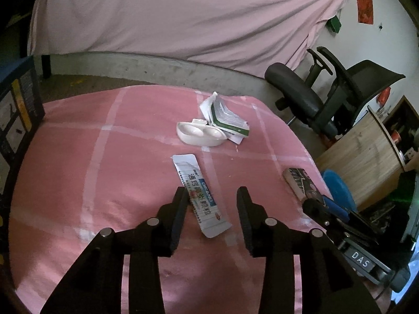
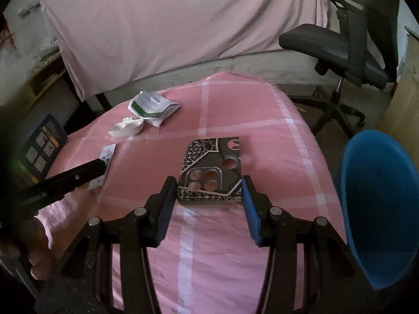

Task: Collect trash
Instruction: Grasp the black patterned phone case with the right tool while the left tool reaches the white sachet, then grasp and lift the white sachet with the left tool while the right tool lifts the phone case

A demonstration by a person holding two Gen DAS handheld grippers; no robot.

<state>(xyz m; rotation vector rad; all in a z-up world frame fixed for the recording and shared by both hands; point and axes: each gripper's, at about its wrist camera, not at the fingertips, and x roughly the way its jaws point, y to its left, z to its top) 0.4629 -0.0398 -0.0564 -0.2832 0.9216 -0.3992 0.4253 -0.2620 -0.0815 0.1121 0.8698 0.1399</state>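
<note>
Left wrist: one sachet (image 1: pixel 200 197) – one white case (image 1: pixel 200 133) – one crumpled wrapper (image 1: pixel 225 119).

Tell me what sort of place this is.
Probably a bedroom or dorm room doubling as a workspace: a pink checked sheet over the work surface, a black office chair, and pink fabric draped behind.

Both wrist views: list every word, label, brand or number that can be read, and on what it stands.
"DAS": plate on the right gripper's body, left wrist view.
"ORGANIC": blue band on the sachet; its other characters are too blurred to read.
Green-and-white packet: print too small.
Phone case: pattern only, no text.
Blue box: panels too blurred.
Red wall paper: unreadable.
</note>
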